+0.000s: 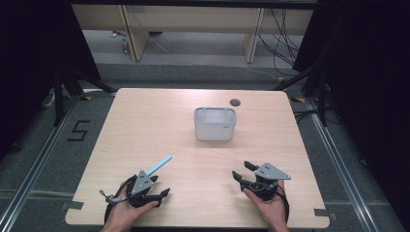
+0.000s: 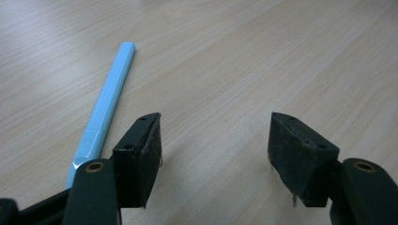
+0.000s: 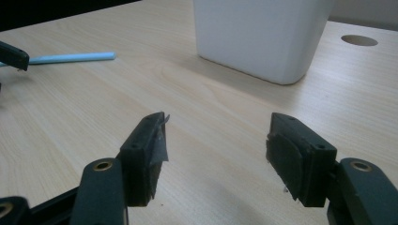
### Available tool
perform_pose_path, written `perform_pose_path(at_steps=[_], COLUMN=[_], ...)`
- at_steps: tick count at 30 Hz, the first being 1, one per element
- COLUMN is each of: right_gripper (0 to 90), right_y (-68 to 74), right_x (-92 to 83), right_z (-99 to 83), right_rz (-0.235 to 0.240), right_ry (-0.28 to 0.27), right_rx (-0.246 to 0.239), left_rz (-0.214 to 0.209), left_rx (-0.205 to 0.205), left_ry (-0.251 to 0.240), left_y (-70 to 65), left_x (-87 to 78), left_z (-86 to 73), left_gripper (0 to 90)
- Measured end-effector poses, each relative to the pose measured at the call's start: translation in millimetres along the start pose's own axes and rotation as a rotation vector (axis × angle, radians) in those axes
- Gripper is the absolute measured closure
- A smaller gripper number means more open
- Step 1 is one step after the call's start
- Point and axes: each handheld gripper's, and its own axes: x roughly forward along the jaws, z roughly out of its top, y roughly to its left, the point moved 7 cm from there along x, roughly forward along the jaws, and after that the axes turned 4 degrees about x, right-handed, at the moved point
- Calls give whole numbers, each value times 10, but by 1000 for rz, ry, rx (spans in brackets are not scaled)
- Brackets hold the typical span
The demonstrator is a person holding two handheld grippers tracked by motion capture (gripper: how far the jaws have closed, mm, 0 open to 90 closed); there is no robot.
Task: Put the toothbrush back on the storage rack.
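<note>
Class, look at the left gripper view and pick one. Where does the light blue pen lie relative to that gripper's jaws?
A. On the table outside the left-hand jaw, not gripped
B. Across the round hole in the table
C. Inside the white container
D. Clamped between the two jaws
A: the light blue pen lies flat on the wooden table beside the left gripper, whose open jaws have only bare wood between them.

pen [image 2: 107,101]: light blue | bin [image 1: 215,124]: white-grey | table [image 1: 145,125]: pale wood grain
</note>
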Motion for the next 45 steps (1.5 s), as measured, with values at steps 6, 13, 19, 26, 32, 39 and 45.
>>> perform_pose_path(at_steps=[6,13,19,26,32,39,45], right_gripper=[386,385,385,381,372,368,368], right_y=[-37,-37,-41,-47,-41,-64,-58], right_x=[-12,-9,-14,-10,-4,-10,-5], right_z=[16,14,14,18,21,19,19], right_rz=[-32,-26,-34,-35,-29,-43,-42], right_ry=[-22,-16,-16,-19,-28,-23,-24], right_rx=[-29,-25,-15,-20,-14,-19,-15], left_rz=[-1,-7,-16,-50,-46,-48,-55], left_rx=[-6,58,7,56,82,91,77], left_ry=[27,168,277,470,588,648,713], left_y=[54,224,337,473,624,713,761], left_x=[-58,-185,-186,-201,-118,-39,13], left_z=[93,269,334,351,358,349,346], left_gripper=[366,365,341,307,301,302,311])
